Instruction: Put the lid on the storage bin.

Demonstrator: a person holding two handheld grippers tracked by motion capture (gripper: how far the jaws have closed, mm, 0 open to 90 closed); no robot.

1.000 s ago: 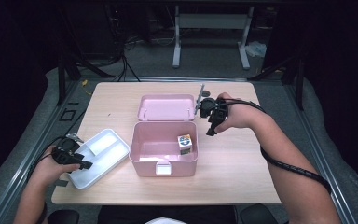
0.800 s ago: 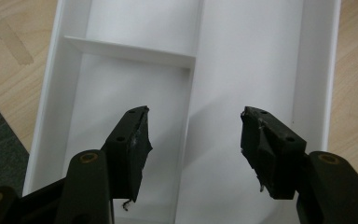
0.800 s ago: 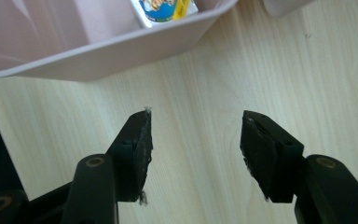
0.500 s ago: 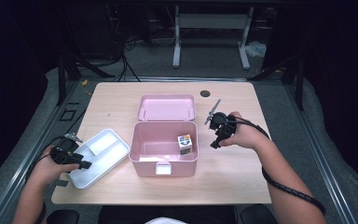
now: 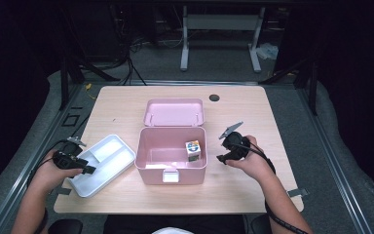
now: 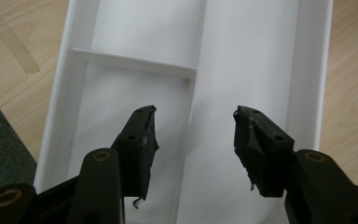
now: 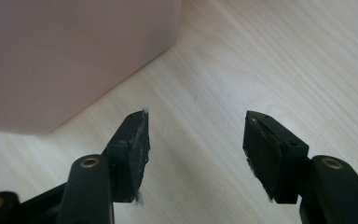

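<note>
A pink box (image 5: 151, 173) stands open in the middle of the table, its lid (image 5: 174, 112) laid back. A small printed cube (image 5: 193, 149) sits inside at the right. A white divided tray (image 5: 108, 148) lies to the left of the box. My left gripper (image 5: 88, 169) (image 6: 194, 109) hovers over the tray (image 6: 251, 56); its jaws have just been closing and grip nothing, with the tray's long divider below the gap. My right gripper (image 5: 220, 158) (image 7: 196, 113) is low over bare wood beside the box's right wall (image 7: 65, 56). Its jaws have just been opening and are empty.
The wooden table (image 5: 126, 105) has a dark round hole (image 5: 214, 97) near its far edge. Bare wood lies right of the box and along the front edge. A white stand (image 5: 219, 39) and cables sit on the floor behind the table.
My right hand has come down and toward the front from beside the lid to the table next to the box's right side. The left hand has stayed over the tray.
</note>
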